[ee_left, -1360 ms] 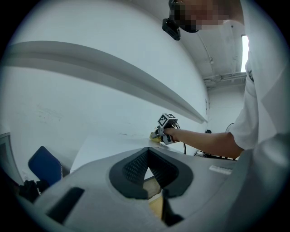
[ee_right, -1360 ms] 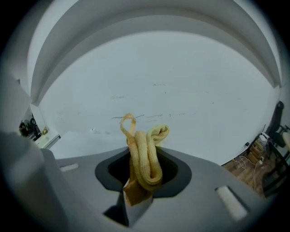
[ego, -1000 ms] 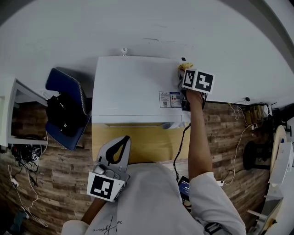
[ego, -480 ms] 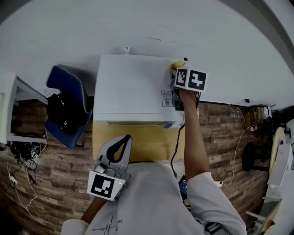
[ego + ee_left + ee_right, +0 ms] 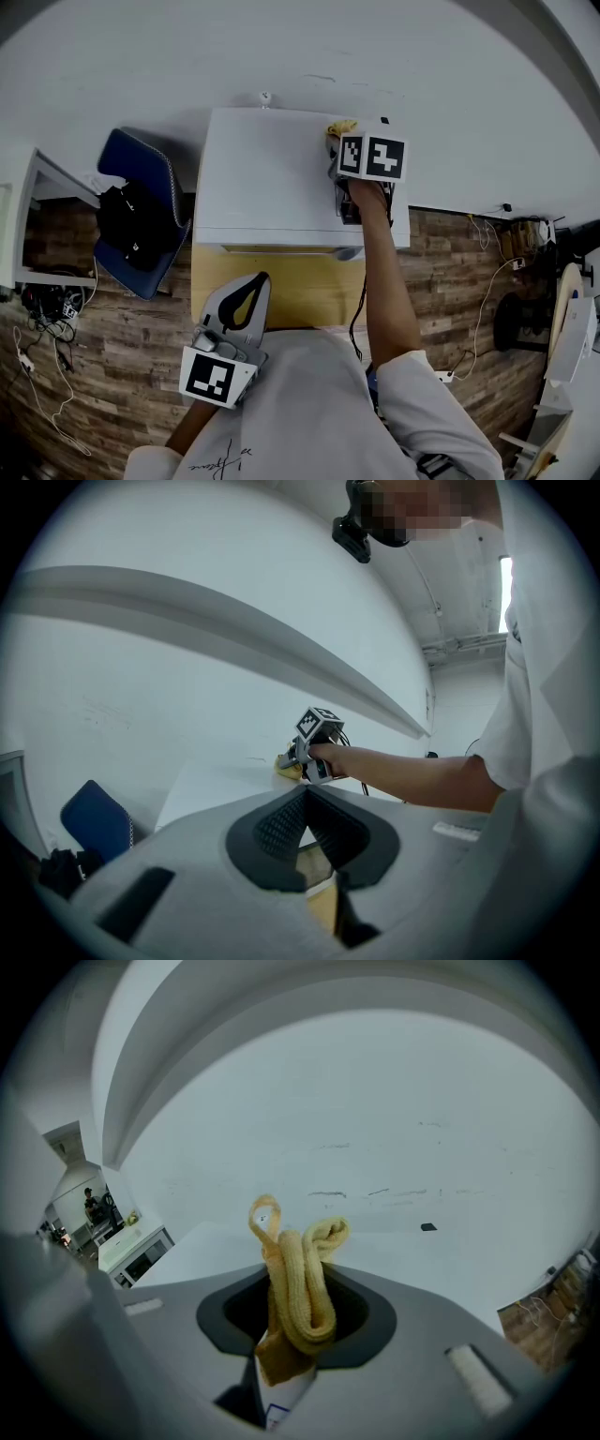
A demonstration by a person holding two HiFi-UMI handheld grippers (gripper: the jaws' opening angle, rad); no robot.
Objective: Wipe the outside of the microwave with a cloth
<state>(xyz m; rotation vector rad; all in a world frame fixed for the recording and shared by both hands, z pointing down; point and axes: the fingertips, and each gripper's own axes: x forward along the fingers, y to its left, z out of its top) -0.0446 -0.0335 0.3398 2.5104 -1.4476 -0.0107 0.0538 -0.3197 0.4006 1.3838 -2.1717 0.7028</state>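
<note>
The white microwave (image 5: 267, 178) stands on a wooden table (image 5: 281, 291) against the wall. My right gripper (image 5: 339, 141) is on the microwave's top near the back right, shut on a yellow cloth (image 5: 339, 127) that touches the surface. In the right gripper view the bunched cloth (image 5: 298, 1283) is pinched between the jaws, over the white top (image 5: 403, 1269). My left gripper (image 5: 246, 298) is held low near the person's chest, shut and empty; in the left gripper view its jaws (image 5: 307, 822) meet, and the right gripper (image 5: 317, 731) with the cloth (image 5: 287, 766) shows far ahead.
A blue chair (image 5: 141, 216) with a black bag stands left of the table. Cables (image 5: 42, 347) lie on the wooden floor at left and right. A black cable (image 5: 361, 300) hangs down the table's front right. The white wall is just behind the microwave.
My right gripper has slid leftward across the microwave's top with the cloth, from the right edge toward the middle. The left gripper has stayed put.
</note>
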